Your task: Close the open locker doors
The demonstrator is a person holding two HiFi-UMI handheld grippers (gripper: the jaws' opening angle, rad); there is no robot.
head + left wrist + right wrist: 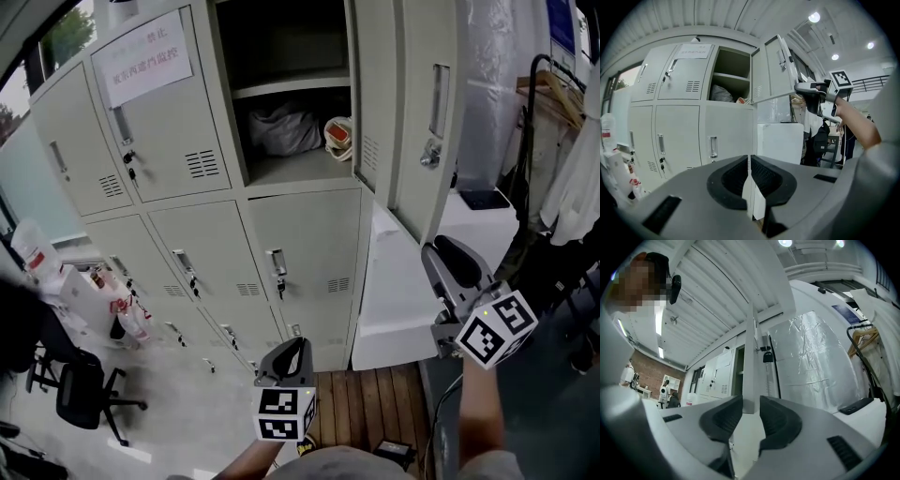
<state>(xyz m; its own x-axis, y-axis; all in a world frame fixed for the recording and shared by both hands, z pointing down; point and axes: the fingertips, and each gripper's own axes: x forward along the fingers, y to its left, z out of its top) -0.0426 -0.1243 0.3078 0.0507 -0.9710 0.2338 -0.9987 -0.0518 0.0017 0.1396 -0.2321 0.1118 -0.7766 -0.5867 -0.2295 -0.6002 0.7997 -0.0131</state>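
Closed lockers (pixel 169 141) fill the left; the left hand-held gripper (pixel 291 356) sits low in front of them, clenched on nothing; the open compartment (pixel 291 169) holds a grey bag (pixel 281 129); its locker door (pixel 417 122) stands swung out at right; the right hand-held gripper (pixel 448 262) is released, jaws apart just below the door's lower edge, which lines up between them.

Lockers (pixel 300 253) pale grey; marker cubes (pixel 284 413) black-white squares; floorboards (pixel 375 403) brown; swivel chair (pixel 80 394) black.
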